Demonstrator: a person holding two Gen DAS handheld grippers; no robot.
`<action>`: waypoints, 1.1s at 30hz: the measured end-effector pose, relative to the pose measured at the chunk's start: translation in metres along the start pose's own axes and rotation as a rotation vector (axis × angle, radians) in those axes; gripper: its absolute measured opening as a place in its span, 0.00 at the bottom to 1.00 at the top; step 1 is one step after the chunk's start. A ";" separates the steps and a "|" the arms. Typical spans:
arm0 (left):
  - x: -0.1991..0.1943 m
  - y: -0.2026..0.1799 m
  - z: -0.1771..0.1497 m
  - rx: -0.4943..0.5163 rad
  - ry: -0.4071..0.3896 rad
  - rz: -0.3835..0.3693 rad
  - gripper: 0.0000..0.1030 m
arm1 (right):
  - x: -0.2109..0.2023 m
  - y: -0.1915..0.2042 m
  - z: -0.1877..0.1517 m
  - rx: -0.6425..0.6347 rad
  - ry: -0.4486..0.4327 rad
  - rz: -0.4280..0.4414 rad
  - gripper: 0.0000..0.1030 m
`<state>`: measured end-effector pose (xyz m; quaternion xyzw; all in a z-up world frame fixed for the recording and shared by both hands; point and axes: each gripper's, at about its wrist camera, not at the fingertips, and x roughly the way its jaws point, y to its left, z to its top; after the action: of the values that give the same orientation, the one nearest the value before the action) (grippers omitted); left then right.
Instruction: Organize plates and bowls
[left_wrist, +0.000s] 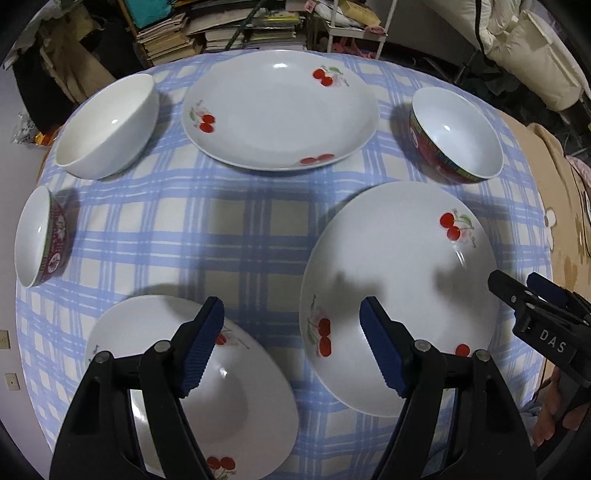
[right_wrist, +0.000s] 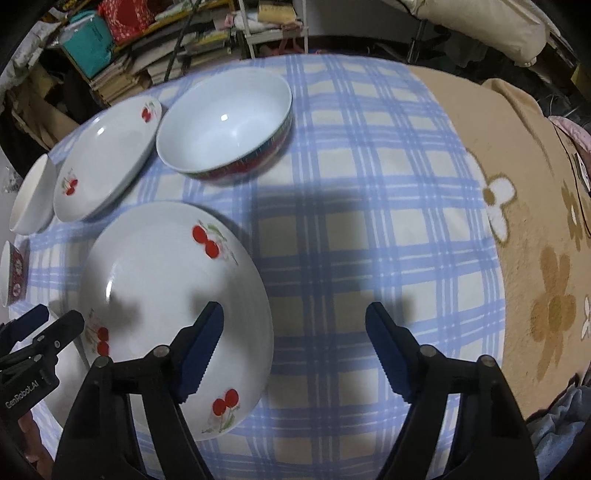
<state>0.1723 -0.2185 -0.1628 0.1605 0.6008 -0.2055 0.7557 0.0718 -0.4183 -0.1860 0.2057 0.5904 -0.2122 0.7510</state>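
Note:
Three white cherry-print plates lie on the blue plaid tablecloth (left_wrist: 236, 229): a far plate (left_wrist: 280, 110), a near right plate (left_wrist: 399, 288) and a near left plate (left_wrist: 229, 398). A plain white bowl (left_wrist: 107, 125) and two red-patterned bowls, right (left_wrist: 458, 136) and left (left_wrist: 40, 236), stand around them. My left gripper (left_wrist: 292, 314) is open, hovering over the gap between the two near plates. My right gripper (right_wrist: 295, 314) is open above the right rim of the near right plate (right_wrist: 166, 295), pads not touching it. The red-patterned bowl (right_wrist: 225, 125) sits beyond it.
A beige flowered blanket (right_wrist: 535, 258) covers the surface to the right of the plaid cloth. Stacks of books (left_wrist: 221, 29) and a white rack (left_wrist: 354, 22) stand behind the table. The far plate (right_wrist: 107, 158) and white bowl (right_wrist: 33, 195) sit at the left.

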 end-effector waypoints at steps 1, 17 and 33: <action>0.002 -0.002 0.000 0.010 0.002 0.000 0.71 | 0.002 0.000 -0.001 0.000 0.007 0.003 0.75; 0.028 0.006 0.000 -0.015 0.075 -0.093 0.10 | 0.021 0.012 -0.001 -0.002 0.086 0.102 0.13; 0.030 0.010 0.003 -0.051 0.052 -0.097 0.10 | 0.008 0.007 0.000 -0.022 0.041 0.122 0.12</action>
<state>0.1855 -0.2149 -0.1912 0.1173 0.6324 -0.2222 0.7328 0.0772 -0.4132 -0.1938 0.2375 0.5942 -0.1552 0.7526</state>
